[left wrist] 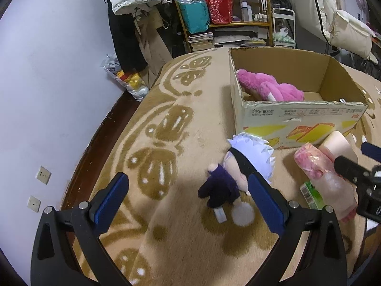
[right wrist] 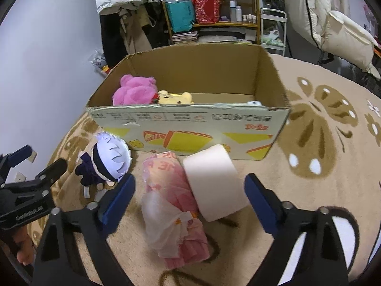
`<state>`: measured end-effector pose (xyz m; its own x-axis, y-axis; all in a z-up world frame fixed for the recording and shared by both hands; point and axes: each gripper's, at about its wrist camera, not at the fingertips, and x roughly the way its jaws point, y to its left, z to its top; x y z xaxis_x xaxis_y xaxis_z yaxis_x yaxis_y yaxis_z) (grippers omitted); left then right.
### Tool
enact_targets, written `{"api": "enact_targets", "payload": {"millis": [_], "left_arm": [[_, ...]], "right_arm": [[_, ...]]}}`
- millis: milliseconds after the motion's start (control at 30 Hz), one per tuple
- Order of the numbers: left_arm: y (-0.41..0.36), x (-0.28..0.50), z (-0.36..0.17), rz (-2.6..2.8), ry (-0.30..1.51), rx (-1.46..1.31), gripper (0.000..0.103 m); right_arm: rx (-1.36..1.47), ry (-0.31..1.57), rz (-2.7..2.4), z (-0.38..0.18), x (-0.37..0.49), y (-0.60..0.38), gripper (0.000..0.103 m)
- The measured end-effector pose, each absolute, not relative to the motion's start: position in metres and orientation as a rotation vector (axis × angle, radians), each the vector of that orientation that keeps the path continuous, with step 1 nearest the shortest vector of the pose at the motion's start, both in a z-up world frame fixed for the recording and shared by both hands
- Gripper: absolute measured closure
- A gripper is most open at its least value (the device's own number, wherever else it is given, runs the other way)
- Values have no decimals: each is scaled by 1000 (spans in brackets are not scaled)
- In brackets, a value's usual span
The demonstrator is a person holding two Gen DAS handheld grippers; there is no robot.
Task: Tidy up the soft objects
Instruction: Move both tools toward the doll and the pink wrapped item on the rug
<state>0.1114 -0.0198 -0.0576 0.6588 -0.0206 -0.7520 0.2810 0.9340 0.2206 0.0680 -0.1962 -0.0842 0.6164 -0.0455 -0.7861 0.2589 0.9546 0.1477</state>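
Observation:
An open cardboard box point(left wrist: 302, 119) point(right wrist: 190, 124) stands on the bed and holds a pink plush point(left wrist: 269, 84) point(right wrist: 133, 90) and a yellow plush point(right wrist: 175, 98). In front of it lie a small doll with white hair and dark clothes point(left wrist: 235, 171) point(right wrist: 107, 162), a pink plastic-wrapped pack point(left wrist: 319, 171) point(right wrist: 173, 205) and a white toilet roll point(left wrist: 338, 145) point(right wrist: 214, 183). My left gripper point(left wrist: 188, 200) is open, low over the blanket, with the doll by its right finger. My right gripper point(right wrist: 190, 200) is open around the pack and roll.
A beige blanket with brown butterfly pattern point(left wrist: 166, 143) point(right wrist: 321, 124) covers the bed. A green packet point(left wrist: 312, 195) lies beside the pink pack. A shelf point(left wrist: 221, 12), hanging clothes point(left wrist: 128, 23) and a bag on the floor point(left wrist: 126, 78) stand beyond the bed's far edge.

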Motion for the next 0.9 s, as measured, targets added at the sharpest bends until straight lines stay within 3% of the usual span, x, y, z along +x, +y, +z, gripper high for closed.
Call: {"api": "enact_targets", "payload": {"millis": [167, 267, 367, 567, 900], "left_arm": [[-23, 126, -68, -196, 866, 310, 4], [-26, 133, -75, -218, 881, 298, 4], [-29, 138, -82, -235, 888, 294, 4], [-39, 143, -92, -292, 896, 292, 4], [-49, 149, -110, -339, 931, 289, 4]], "right_arm": [[238, 898, -148, -91, 76, -190, 11], [229, 905, -123, -95, 81, -187, 24], [227, 925, -98, -100, 87, -185, 26], [199, 914, -80, -101, 89, -181, 41], [215, 919, 8, -104, 93, -175, 49]]}}
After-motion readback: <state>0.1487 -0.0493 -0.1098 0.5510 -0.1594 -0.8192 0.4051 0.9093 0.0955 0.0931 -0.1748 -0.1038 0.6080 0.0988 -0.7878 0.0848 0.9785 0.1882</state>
